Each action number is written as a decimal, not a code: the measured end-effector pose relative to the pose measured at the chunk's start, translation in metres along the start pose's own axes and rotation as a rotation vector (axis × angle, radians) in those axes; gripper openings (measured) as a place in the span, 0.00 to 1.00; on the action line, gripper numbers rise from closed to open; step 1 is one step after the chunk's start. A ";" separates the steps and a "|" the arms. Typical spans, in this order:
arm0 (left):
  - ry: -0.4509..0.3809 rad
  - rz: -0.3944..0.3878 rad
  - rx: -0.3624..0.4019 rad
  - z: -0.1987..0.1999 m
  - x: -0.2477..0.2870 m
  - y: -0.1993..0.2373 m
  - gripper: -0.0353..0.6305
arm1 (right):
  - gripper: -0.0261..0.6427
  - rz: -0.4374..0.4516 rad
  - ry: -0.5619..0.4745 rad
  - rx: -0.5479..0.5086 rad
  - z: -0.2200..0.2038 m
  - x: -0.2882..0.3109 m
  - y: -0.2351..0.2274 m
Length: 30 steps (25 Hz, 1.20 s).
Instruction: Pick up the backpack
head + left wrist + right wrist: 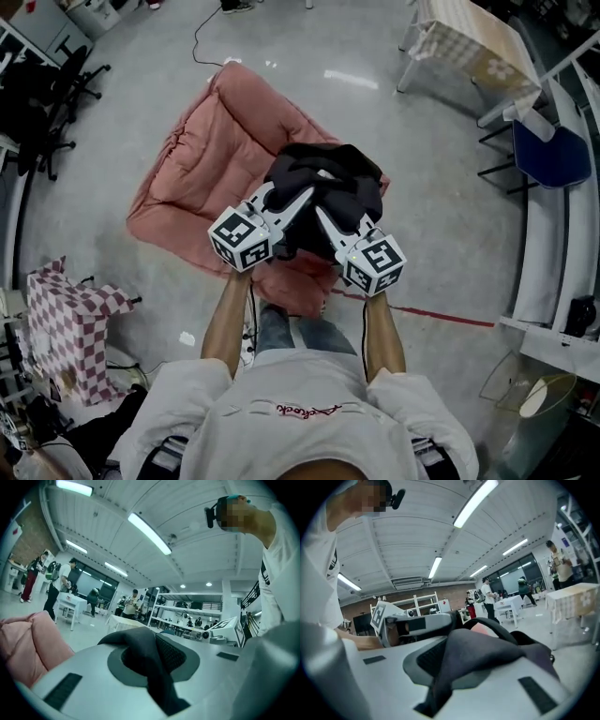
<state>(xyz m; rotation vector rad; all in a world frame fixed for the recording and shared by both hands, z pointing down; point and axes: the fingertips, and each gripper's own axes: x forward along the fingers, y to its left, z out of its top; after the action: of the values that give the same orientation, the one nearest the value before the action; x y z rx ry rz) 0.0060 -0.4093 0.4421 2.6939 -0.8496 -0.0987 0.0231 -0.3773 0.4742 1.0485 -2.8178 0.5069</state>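
Ceiling strip lights (149, 533) shine brightly; fisheye edges darken, foreground blurs.

Polished grey concrete floor (450, 216) all round. From centre toward ten o'clock, large salmon-pink quilted fabric cushion (192, 164), rumpled, flat on that floor. At eight o'clock, red-and-white checked cloth (70, 314) draped over a boxy shape. At ten o'clock, black wheeled office chair (61, 84). At one o'clock, white-legged table with pale checked tablecloth (473, 42); at two o'clock, blue chair seat (553, 155). At four o'clock, thin red tape line (441, 319) on the floor. At twelve o'clock, thin black cable (200, 37). In the left gripper view, long ceiling strip light (149, 532) at twelve o'clock; at nine o'clock, standing person in white top (58, 585) beside small white table (70, 603).
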 end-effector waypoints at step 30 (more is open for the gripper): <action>-0.095 0.111 0.094 0.058 -0.119 -0.131 0.13 | 0.11 0.060 -0.077 -0.083 0.048 -0.085 0.147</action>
<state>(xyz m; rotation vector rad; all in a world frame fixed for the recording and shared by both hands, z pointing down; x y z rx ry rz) -0.0288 -0.2558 0.3421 2.7405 -1.0560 -0.1665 -0.0065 -0.2364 0.3712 0.9918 -2.9164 0.3584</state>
